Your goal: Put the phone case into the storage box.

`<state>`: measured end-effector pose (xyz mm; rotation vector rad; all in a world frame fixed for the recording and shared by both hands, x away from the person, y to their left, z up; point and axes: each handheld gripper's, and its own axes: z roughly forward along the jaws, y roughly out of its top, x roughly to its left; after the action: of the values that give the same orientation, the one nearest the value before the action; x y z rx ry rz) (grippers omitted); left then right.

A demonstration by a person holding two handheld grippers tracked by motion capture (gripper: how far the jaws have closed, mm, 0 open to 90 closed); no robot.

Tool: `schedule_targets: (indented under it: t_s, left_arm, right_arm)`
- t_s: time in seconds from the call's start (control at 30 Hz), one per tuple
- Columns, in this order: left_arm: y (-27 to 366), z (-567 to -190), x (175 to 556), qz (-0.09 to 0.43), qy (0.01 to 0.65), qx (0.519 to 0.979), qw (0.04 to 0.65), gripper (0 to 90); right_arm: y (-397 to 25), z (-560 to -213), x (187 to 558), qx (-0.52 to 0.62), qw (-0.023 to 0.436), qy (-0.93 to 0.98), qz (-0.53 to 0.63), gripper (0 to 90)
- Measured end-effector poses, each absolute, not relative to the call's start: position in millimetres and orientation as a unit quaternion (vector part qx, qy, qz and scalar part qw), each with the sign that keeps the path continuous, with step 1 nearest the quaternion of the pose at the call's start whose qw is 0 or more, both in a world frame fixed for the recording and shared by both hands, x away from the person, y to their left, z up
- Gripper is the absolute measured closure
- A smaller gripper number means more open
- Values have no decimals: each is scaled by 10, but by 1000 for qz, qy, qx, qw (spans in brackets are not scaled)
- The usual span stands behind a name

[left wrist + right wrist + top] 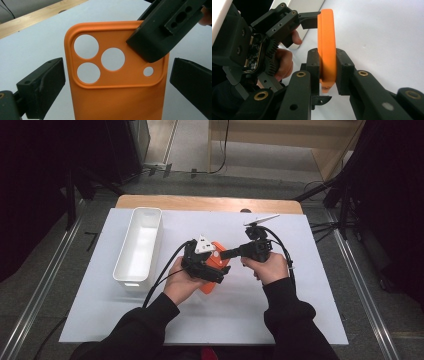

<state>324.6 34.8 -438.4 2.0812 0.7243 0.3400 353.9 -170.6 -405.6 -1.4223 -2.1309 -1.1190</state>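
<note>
An orange phone case (218,260) with round camera holes is held up over the white table top, between both hands. My right gripper (327,67) is shut on the case's top edge, one jaw on each face (160,32). My left gripper (117,82) straddles the width of the case (117,100). A thin gap shows at each side, so it stands open. In the right gripper view one left fingertip (308,20) lies against the case's far edge (325,37). In the high view the left gripper (204,265) is at centre, and the right gripper (226,254) reaches in from the right.
A long white bin (140,245) stands left of the hands with nothing in it. White sheet (300,310) covers the table, and a strip of bare wood (210,202) runs along the far edge. Black stands and cables ring the table.
</note>
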Motion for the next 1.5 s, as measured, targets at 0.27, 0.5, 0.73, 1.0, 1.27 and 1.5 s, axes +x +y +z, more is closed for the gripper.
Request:
schedule_targets:
  t_s: [0.27,0.5,0.73,1.0,1.27,1.5]
  left_arm:
    - [341,-4391,3242,151,296,835,437,40]
    - [337,-4397,3240,162,298,835,433,73]
    - [331,-4392,3227,158,297,834,438,144]
    - [336,-4377,3222,157,299,833,438,158]
    - [354,-4332,3219,150,292,838,436,164]
    - [364,-4318,3227,145,291,840,433,164]
  right_arm:
    - [-1700,-4066,3539,-504,176,-748,-394,746]
    - [-1686,-4076,3540,-503,179,-749,-393,746]
    - [-1694,-4076,3538,-506,180,-746,-395,746]
    - [-1704,-4075,3537,-504,179,-746,-397,746]
    - [-1697,-4050,3518,-501,186,-745,-399,737]
    - [-1723,-4009,3505,-498,191,-738,-413,597]
